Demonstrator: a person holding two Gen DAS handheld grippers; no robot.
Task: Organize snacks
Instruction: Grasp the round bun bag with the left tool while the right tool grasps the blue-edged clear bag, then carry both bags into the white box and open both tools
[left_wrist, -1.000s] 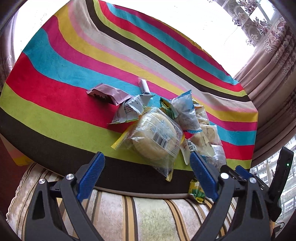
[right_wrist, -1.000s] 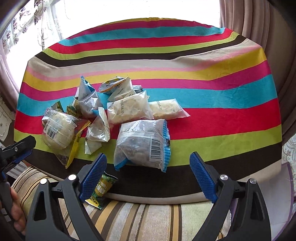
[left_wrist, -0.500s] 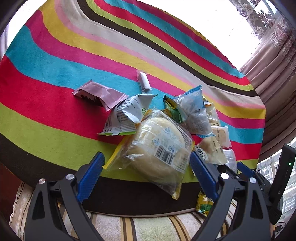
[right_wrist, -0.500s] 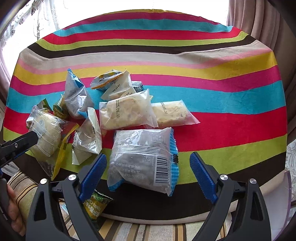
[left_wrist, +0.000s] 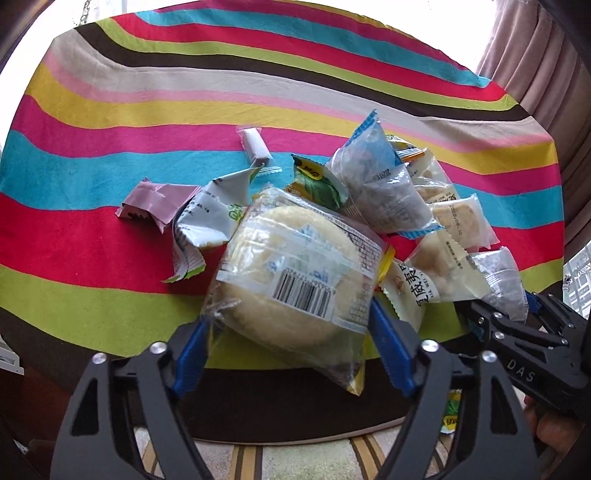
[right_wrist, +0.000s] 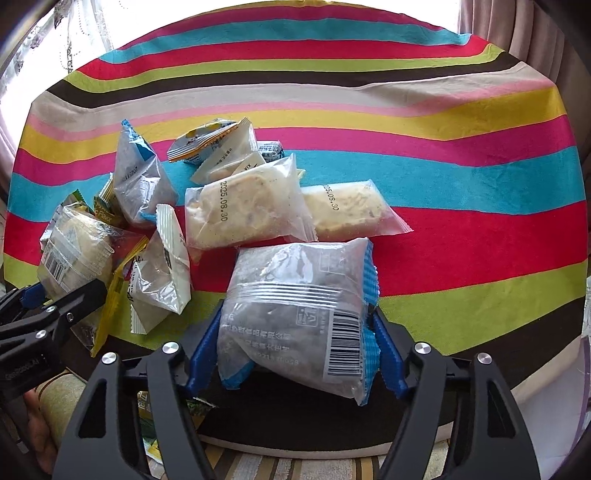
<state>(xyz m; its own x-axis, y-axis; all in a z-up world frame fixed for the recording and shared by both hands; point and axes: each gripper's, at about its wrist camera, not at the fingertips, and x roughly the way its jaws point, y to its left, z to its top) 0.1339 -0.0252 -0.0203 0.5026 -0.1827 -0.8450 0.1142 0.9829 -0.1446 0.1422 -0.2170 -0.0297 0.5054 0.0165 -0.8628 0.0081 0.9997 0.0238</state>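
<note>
A pile of snack packets lies on the striped tablecloth (left_wrist: 110, 92). My left gripper (left_wrist: 291, 332) has closed on a clear-wrapped round bun (left_wrist: 295, 280) at the near table edge; its blue pads press the packet's sides. My right gripper (right_wrist: 295, 336) has closed on a blue-edged packet of dark pastry (right_wrist: 299, 310). The bun also shows in the right wrist view (right_wrist: 74, 254), with the left gripper beside it. Behind lie two pale cake packets (right_wrist: 243, 206) (right_wrist: 347, 206) and a blue-cornered packet (left_wrist: 376, 181).
A pink wrapper (left_wrist: 155, 201), a small white candy (left_wrist: 255, 144) and a green-white sachet (left_wrist: 210, 218) lie left of the pile. A green packet (left_wrist: 452, 410) lies below the table edge on a striped cushion (right_wrist: 258, 465). Curtains hang at the right.
Both grippers moved forward to the table edge and narrowed from wide open. The left now squeezes the bun packet, the right the blue-edged packet.
</note>
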